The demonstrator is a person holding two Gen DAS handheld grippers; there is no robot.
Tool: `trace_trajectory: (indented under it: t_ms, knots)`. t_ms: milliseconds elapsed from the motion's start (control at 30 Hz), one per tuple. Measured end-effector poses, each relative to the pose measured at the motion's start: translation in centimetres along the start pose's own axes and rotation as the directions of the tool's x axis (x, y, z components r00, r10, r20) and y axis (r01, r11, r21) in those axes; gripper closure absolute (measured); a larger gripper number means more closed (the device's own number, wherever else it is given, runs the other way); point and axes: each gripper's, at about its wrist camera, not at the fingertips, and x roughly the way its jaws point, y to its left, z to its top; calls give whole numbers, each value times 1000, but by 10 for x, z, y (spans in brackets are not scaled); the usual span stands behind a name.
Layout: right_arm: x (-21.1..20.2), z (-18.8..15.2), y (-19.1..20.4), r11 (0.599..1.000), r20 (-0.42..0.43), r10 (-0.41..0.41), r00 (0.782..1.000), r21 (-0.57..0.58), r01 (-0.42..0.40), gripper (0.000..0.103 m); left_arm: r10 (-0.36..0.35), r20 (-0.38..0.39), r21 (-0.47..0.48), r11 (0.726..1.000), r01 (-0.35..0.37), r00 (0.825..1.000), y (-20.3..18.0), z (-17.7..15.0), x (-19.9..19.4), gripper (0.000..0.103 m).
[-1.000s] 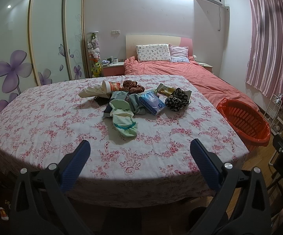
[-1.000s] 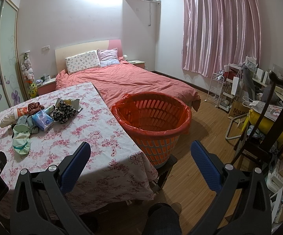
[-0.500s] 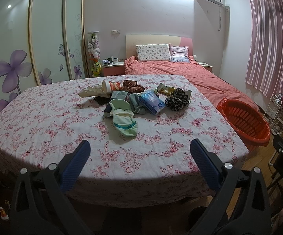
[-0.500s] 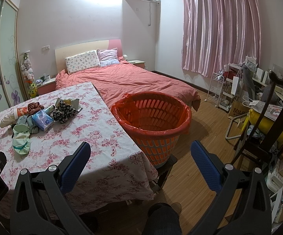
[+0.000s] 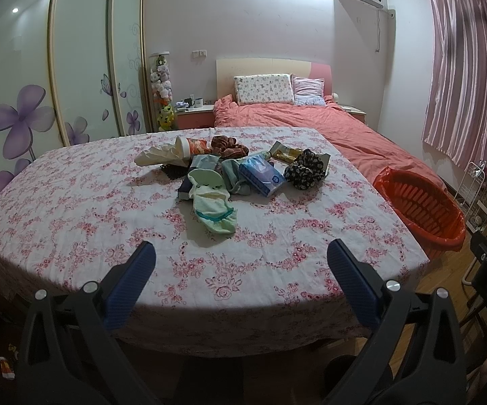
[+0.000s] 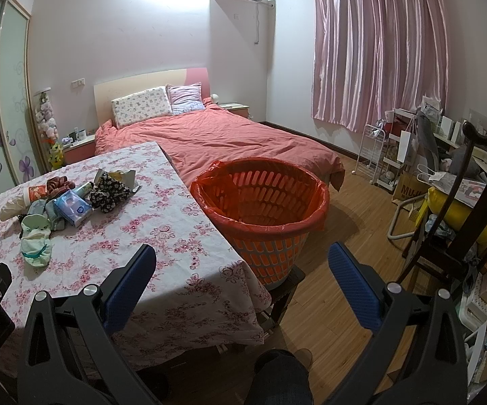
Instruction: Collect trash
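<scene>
Nothing has shifted since a second ago: both grippers hang where they were, and the pile and basket lie unchanged. Nearest, the left gripper hovers over the near edge of the table, jaws spread wide and holding nothing; the right gripper is likewise wide open and empty, aimed past the table's right corner toward the red basket, which stands just beside the table's right edge, lined with a red bag. Further in, at mid-table, the pile begins with a pale green sock, then a blue tissue pack, a dark floral scrunchie, a snack wrapper, and at the far side a paper cup lying tipped with a pale glove at its left. The risk, as I judge it, is sorting: clothing and trash overlap, so a broad pinch could drag a sock into the basket; a crushed cup may slip free
</scene>
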Motion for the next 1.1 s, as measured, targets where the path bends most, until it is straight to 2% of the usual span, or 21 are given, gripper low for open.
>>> trace_trajectory:
  t_ms: [233, 400, 567, 833, 900, 1100]
  knots:
    - [2, 1, 5, 1000, 17, 3, 1000, -25, -3, 2, 20, -27, -15, 1000, -20, 999, 7, -3, 14, 4]
    - [20, 1, 19, 997, 17, 52, 998, -62, -51, 2, 21, -63, -53, 998, -25, 998, 26, 1, 34, 4]
    - [42, 6, 33, 990, -27, 103, 994, -91, -105, 2, 42, -87, -110, 993, -52, 995, 55, 8, 58, 4]
    - [72, 29, 63, 970, -50, 226, 973, -77, -229, 2, 62, -124, -176, 981, -84, 990, 95, 27, 102, 4]
    - [84, 37, 74, 961, -62, 264, 963, -70, -268, 2, 53, -133, -176, 981, -77, 990, 98, 31, 112, 4]
    - [114, 53, 112, 943, -87, 305, 948, -111, -313, 3, 36, -165, -149, 987, -61, 986, 99, 41, 142, 4]
